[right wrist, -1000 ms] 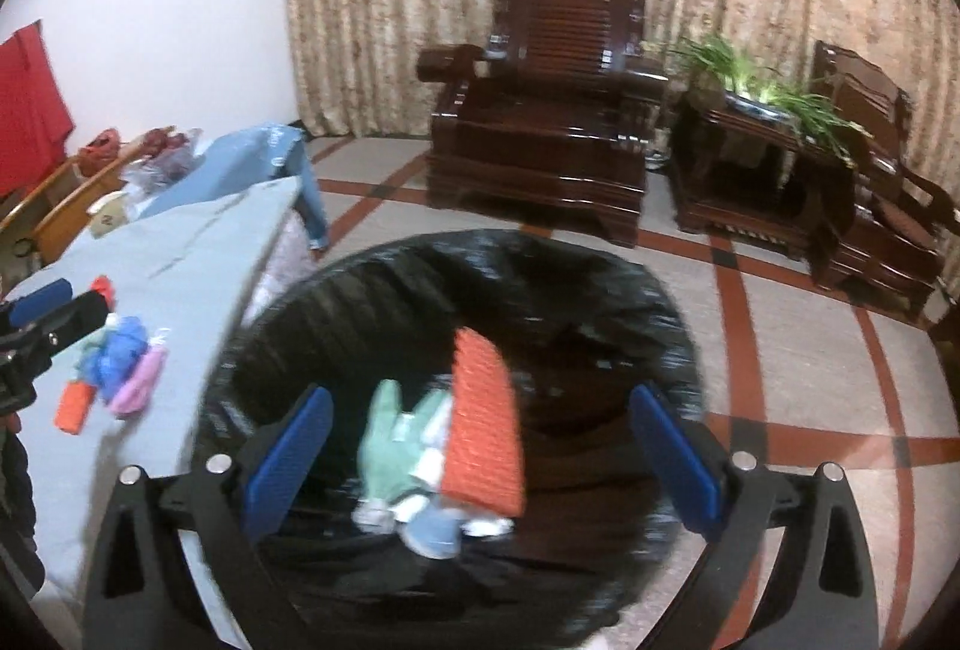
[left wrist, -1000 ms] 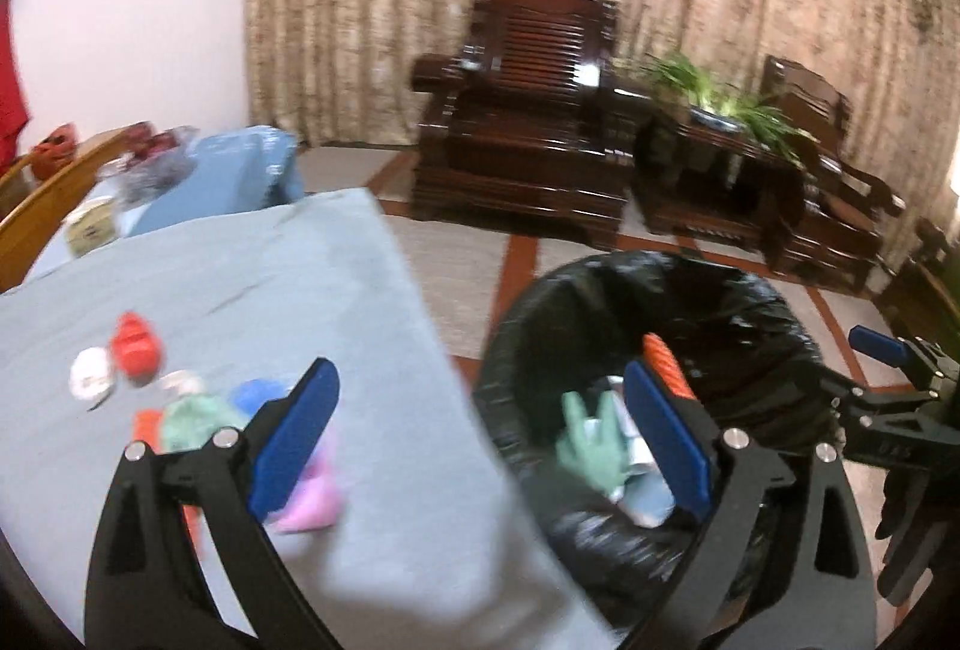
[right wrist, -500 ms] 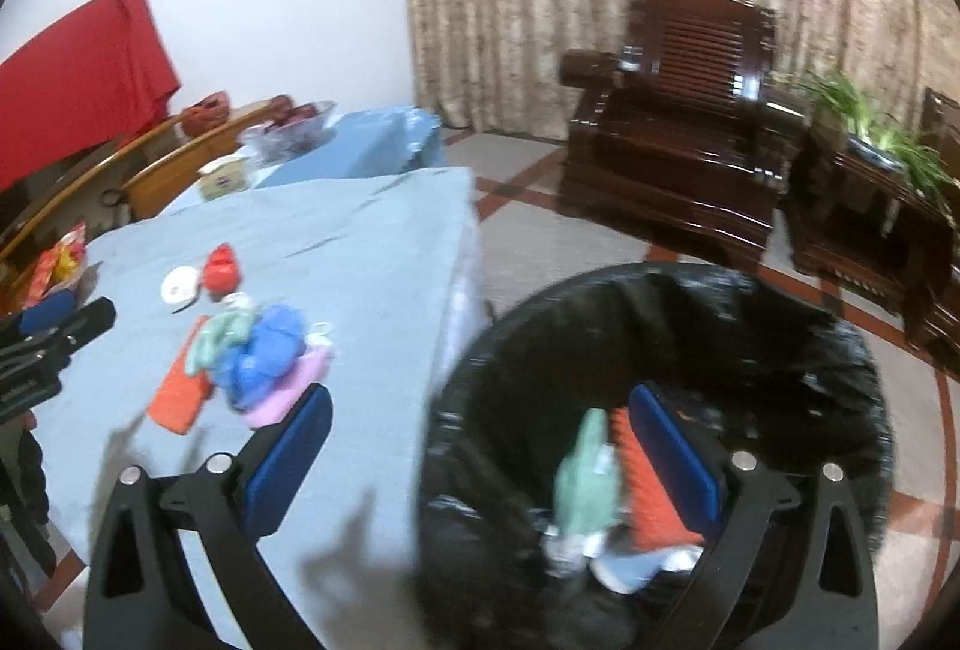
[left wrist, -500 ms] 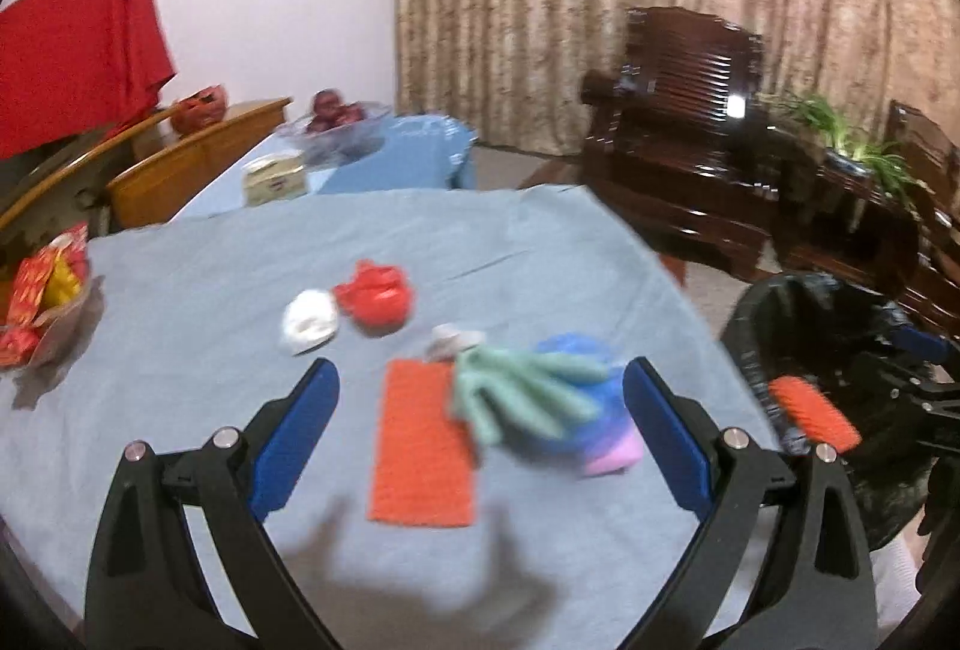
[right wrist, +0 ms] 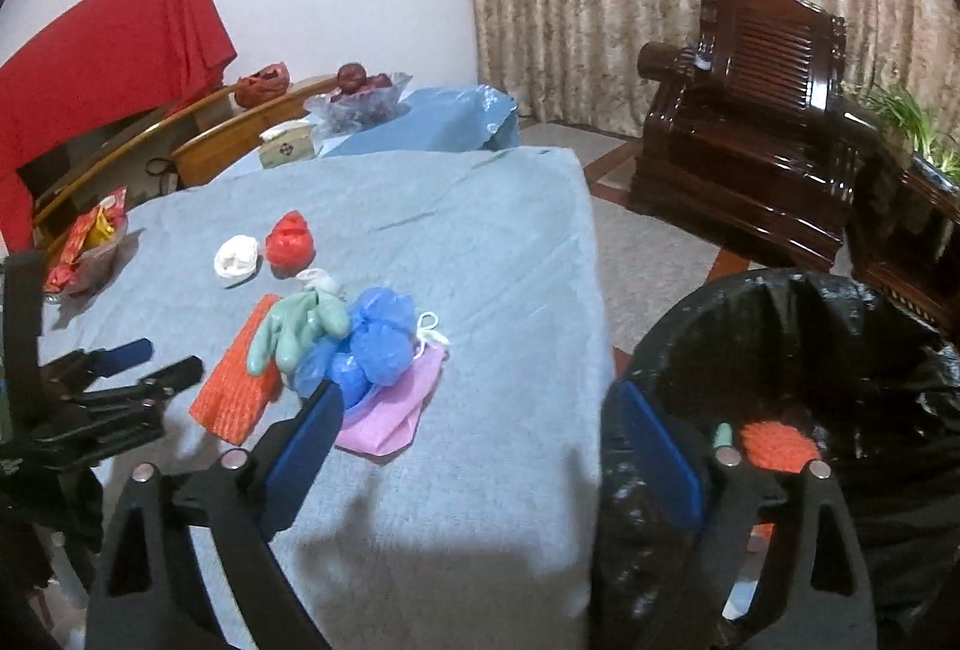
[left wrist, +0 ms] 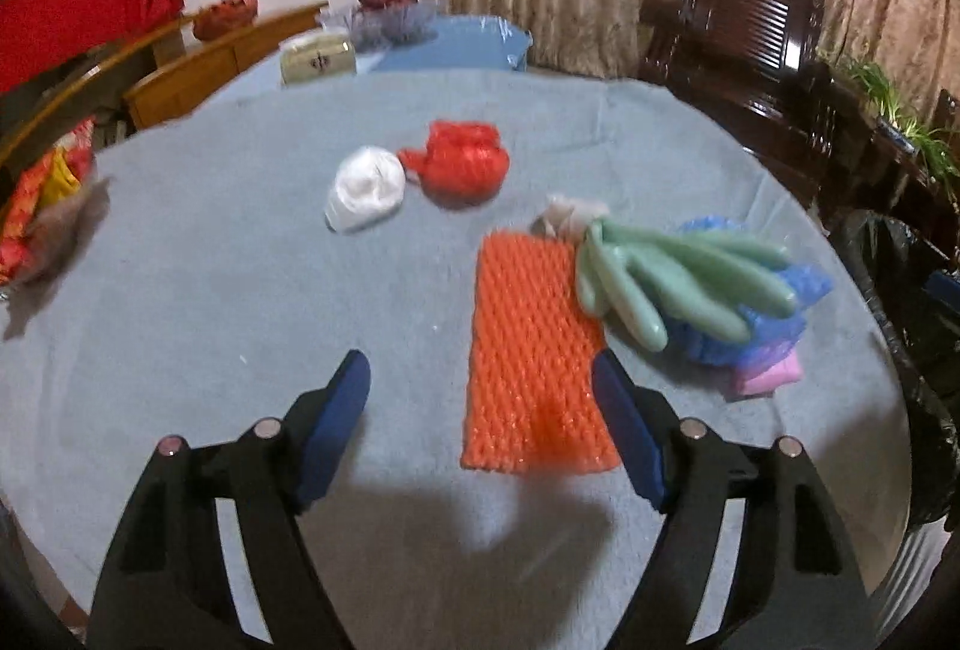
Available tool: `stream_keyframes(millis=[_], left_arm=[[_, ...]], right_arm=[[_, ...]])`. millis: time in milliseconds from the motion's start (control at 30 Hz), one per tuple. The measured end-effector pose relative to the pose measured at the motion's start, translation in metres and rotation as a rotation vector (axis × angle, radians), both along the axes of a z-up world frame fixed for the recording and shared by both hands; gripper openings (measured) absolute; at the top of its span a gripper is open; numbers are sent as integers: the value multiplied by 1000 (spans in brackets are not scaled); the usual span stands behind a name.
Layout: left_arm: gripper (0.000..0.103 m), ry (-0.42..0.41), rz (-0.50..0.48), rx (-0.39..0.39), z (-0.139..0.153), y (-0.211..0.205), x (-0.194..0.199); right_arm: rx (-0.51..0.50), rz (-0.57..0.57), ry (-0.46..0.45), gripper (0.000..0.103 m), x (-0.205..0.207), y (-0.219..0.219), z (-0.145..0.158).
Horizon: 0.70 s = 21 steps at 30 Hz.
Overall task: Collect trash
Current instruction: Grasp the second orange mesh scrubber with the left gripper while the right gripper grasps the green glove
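Trash sits mid-surface: white wad (left wrist: 366,187), red net (left wrist: 461,162), orange foam sleeve (left wrist: 534,359), green glove (left wrist: 672,278). Your left gripper (left wrist: 480,413) lines up on the sleeve, jaws closing, nothing gripped. Right gripper (right wrist: 474,440) closing too, empty, beside the bin (right wrist: 798,350) so drops stay short.

Light: you are working in dim, warm indoor light coming from behind and above you.
Shadows: a broad soft shadow is lying on the grey tablecloth (left wrist: 240,290) right ahead of your tools in both views.
Glare: the dark wooden armchair (right wrist: 756,128) is throwing back bright glints.
Blur: the green glove (left wrist: 672,278) and red net ball (left wrist: 462,161) are smearing slightly.
Edges: straight lines are bending outward, and black corners are ringing each view.
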<state>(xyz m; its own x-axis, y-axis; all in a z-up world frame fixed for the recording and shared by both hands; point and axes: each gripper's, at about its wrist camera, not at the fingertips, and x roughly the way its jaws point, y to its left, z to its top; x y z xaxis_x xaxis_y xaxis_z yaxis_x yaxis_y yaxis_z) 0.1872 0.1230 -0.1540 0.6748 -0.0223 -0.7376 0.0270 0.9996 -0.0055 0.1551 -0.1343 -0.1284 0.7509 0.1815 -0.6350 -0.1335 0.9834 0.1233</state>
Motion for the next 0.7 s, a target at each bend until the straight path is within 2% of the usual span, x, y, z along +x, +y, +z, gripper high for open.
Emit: stream_keyframes(millis=[167, 300, 367, 400, 433, 567, 700], left_arm=[[72, 50, -19, 7, -23, -8, 14], [69, 79, -27, -24, -35, -9, 22], [63, 81, -34, -42, -36, -10, 22], [55, 85, -42, -55, -36, -11, 23], [40, 88, -60, -78, -35, -12, 23], [13, 74, -99, -102, -30, -17, 21], [9, 41, -90, -114, -21, -13, 19]], right_arm=[[-1, 12, 30, 85, 9, 7, -12], [-4, 22, 49, 83, 16, 11, -18], [-3, 27, 55, 82, 19, 14, -20], [-3, 31, 56, 82, 20, 15, -20], [-4, 35, 58, 81, 21, 16, -20], [-10, 58, 49, 79, 26, 24, -18], [-12, 78, 29, 79, 30, 33, -11]])
